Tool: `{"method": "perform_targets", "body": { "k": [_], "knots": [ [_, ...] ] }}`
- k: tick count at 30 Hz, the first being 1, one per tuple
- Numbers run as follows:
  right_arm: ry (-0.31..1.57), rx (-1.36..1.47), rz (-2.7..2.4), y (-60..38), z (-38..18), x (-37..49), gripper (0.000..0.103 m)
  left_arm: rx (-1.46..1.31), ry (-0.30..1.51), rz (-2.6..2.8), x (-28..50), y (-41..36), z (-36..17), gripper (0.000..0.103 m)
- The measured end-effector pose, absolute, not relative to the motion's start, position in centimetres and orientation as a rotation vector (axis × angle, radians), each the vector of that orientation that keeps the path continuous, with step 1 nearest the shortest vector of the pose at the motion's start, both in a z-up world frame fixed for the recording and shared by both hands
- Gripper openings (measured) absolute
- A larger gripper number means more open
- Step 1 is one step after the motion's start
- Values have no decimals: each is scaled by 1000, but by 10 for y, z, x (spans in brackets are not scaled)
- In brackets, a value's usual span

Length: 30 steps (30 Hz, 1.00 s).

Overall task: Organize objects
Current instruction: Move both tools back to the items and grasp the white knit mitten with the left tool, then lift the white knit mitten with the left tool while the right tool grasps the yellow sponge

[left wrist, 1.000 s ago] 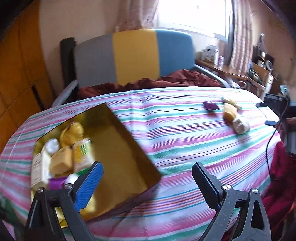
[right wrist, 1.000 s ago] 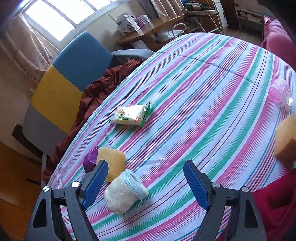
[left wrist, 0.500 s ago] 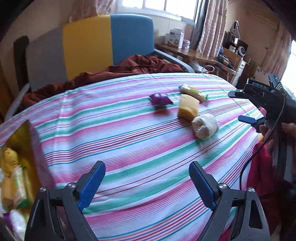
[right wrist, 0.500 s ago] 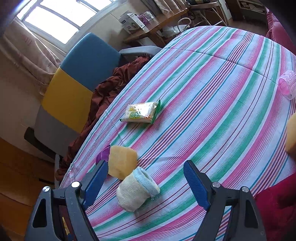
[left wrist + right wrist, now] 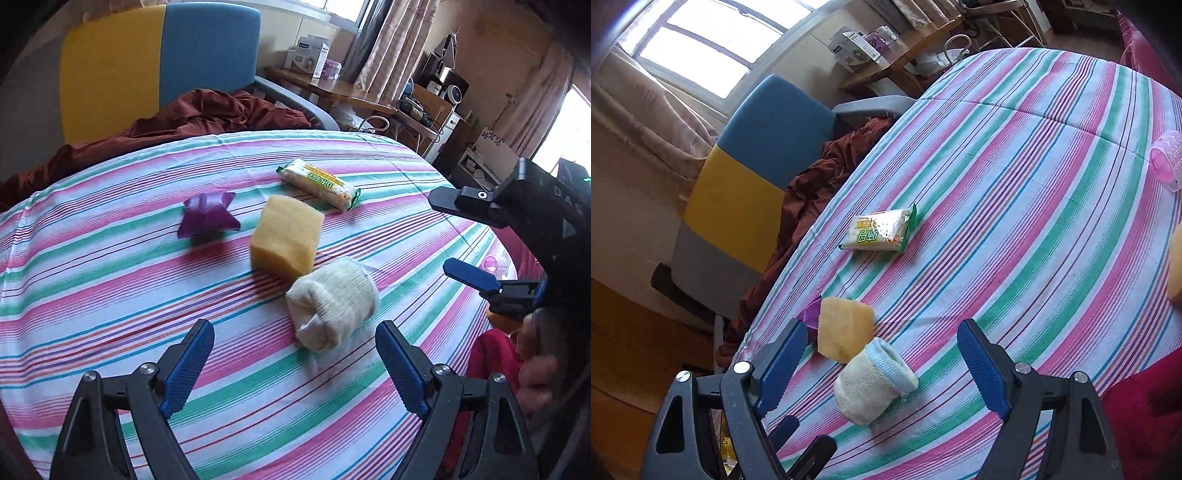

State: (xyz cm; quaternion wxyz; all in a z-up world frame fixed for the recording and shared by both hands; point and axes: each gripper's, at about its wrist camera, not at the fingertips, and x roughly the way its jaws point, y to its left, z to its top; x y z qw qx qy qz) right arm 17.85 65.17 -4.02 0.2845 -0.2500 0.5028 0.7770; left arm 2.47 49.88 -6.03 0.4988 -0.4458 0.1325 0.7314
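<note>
On the striped tablecloth (image 5: 110,280) lie a rolled white sock (image 5: 332,306), a yellow sponge (image 5: 286,238), a purple crumpled wrapper (image 5: 208,218) and a green-edged snack packet (image 5: 319,183). My left gripper (image 5: 293,326) is open, and the sock lies just ahead of its blue pads without touching them. My right gripper (image 5: 881,326) is open too and hovers above the sock (image 5: 875,380) and sponge (image 5: 844,330); the packet (image 5: 881,230) lies farther off. In the left wrist view the right gripper (image 5: 443,232) comes in from the right, held by a hand (image 5: 535,369).
A pink hair roller (image 5: 1167,162) and a second yellow sponge (image 5: 1176,266) sit at the right side of the table. A blue, yellow and grey chair (image 5: 155,62) with a brown cloth (image 5: 207,114) stands behind the table. A wooden desk (image 5: 332,88) stands by the window.
The left gripper swung right, away from the gold tin holding several items, and now faces the sock and sponge; its jaws narrowed a little. The right gripper tilted slightly but stayed in place.
</note>
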Motion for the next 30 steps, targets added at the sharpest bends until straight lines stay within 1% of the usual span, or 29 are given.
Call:
{"method": "perform_targets", "body": {
  "k": [5, 7, 9, 11, 13, 17, 22, 27, 30],
  "knots": [
    [1336, -648, 2090, 652, -37, 180, 85, -1106, 320, 1762, 25, 535, -71, 94],
    [1340, -648, 2093, 652, -38, 180, 85, -1134, 342, 1763, 24, 549, -81, 94],
    [1339, -661, 2101, 653, -38, 178, 85, -1177, 339, 1745, 22, 557, -89, 90],
    [1338, -678, 2110, 652, -39, 176, 85, -1203, 342, 1702, 25, 561, -96, 68],
    [1332, -689, 2120, 651, -39, 174, 85, -1161, 346, 1695, 30, 555, -95, 65],
    [1322, -717, 2134, 649, -39, 169, 85, -1121, 354, 1691, 35, 525, -91, 63],
    [1332, -803, 2160, 644, -45, 157, 85, -1067, 357, 1783, 31, 452, -88, 63],
    [1264, -930, 2201, 631, -47, 138, 85, -994, 366, 1926, 29, 379, -87, 63],
    [1225, -1007, 2201, 624, -51, 129, 85, -984, 336, 1947, 23, 361, -91, 63]
  ]
}}
